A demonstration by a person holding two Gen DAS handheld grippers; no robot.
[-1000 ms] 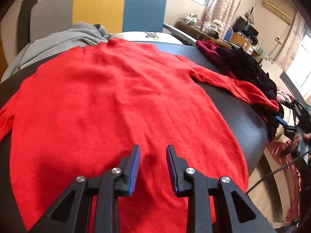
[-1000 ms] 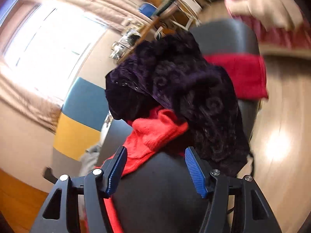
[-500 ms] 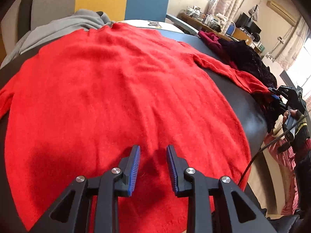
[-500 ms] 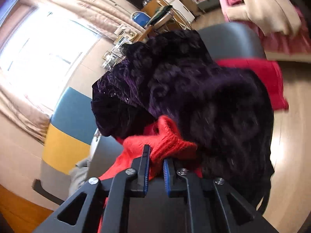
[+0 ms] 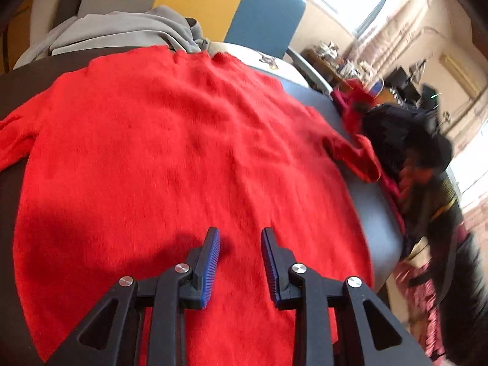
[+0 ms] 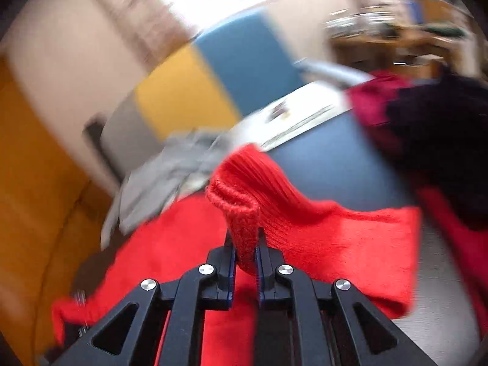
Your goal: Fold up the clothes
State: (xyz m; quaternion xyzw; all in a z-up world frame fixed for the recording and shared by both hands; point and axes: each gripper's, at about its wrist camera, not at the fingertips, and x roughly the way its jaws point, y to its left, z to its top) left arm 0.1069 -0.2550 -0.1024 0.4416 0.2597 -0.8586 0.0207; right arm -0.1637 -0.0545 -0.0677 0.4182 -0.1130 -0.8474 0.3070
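A red sweater (image 5: 170, 158) lies spread flat on the dark table (image 5: 375, 210). My left gripper (image 5: 241, 235) hovers over its lower middle, near the hem, open with nothing between its fingers. In the left wrist view the sweater's right sleeve (image 5: 353, 155) is bunched up and drawn in toward the body. My right gripper (image 6: 245, 238) is shut on that sleeve's ribbed cuff (image 6: 241, 195), which stands up between the pads, lifted above the red sweater (image 6: 183, 244). The right wrist view is blurred by motion.
A grey garment (image 5: 122, 30) lies at the far side of the table, before a chair with a yellow and blue back (image 5: 213, 0). A dark purple garment heap (image 5: 393, 131) and a maroon one (image 6: 372, 100) sit at the right edge. A person in dark clothing (image 5: 442, 213) stands at the right.
My right gripper shut on the red cuff beside the dark heap, then swung it in over the sweater. The sleeve went from stretched out to bunched inward. The left gripper shifted and rolled slightly.
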